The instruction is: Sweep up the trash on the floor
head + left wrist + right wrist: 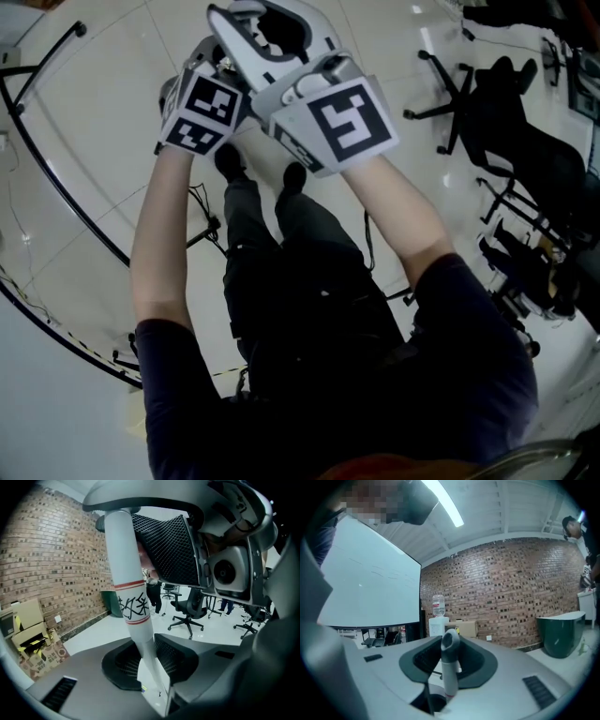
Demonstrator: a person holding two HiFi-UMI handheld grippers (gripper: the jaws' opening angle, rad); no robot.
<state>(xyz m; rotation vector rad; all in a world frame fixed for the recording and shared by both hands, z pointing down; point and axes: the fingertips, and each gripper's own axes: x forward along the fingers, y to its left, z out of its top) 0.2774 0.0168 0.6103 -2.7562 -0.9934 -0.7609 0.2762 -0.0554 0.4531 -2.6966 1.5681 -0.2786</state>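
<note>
– What's in the left gripper (147, 665)?
– A white round pole (126, 573) with a red band and black handwriting. The jaws are clamped narrowly on it, and it leans up to the left.
– And the right gripper (449, 674)?
– Its jaws grip a grey tubular handle (450, 644), upright, capped end on top.
– Where?
– Both are held out over the white tiled floor (112, 84), with black office chairs (516, 141) to the right.

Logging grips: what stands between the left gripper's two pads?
A white pole handle with black writing and red bands, clamped between the pads; the left gripper view shows it.
</note>
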